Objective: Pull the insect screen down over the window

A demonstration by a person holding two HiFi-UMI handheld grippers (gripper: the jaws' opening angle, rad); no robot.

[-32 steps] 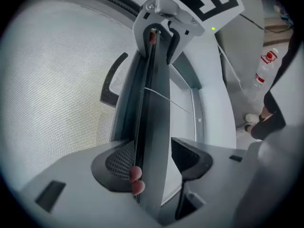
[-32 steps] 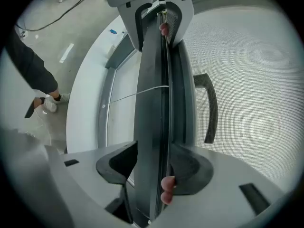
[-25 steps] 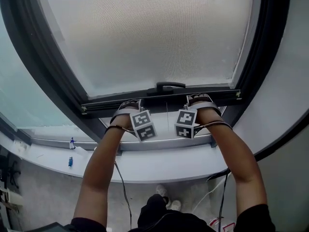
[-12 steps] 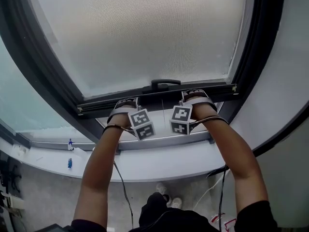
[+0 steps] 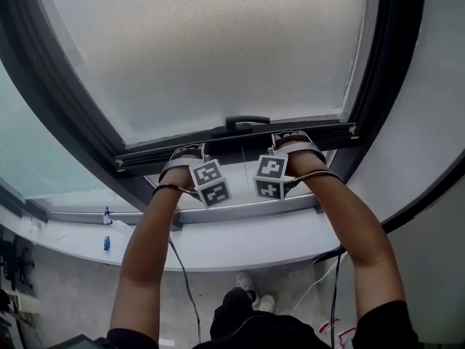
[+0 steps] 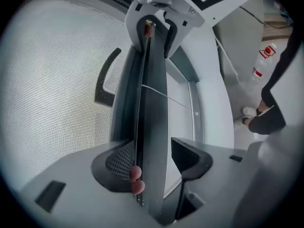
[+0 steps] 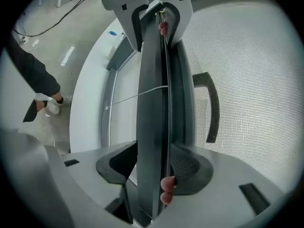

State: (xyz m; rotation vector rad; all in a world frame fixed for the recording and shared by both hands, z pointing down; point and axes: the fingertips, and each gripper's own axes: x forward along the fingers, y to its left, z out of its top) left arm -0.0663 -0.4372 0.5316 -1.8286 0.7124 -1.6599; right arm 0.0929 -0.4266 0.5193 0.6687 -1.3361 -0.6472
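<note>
Grippers drift slightly toward 12 o'clock. Left gripper (image 5: 186, 152) and right gripper (image 5: 294, 142) both pinch the screen bar (image 5: 240, 145), which runs 9-to-3. The sill (image 5: 240, 242) lies at 6.

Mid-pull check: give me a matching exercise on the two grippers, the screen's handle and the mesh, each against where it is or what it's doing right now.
Things
1. left gripper
2. right gripper
3. handle
4. mesh

Places and states
A. shut on the bar, right of the handle
B. stretches upward from the bar
C. shut on the bar, left of the handle
D. at mid-bar, between the grippers, touched by neither

Pairs: 1-C, 2-A, 3-D, 4-B
</note>
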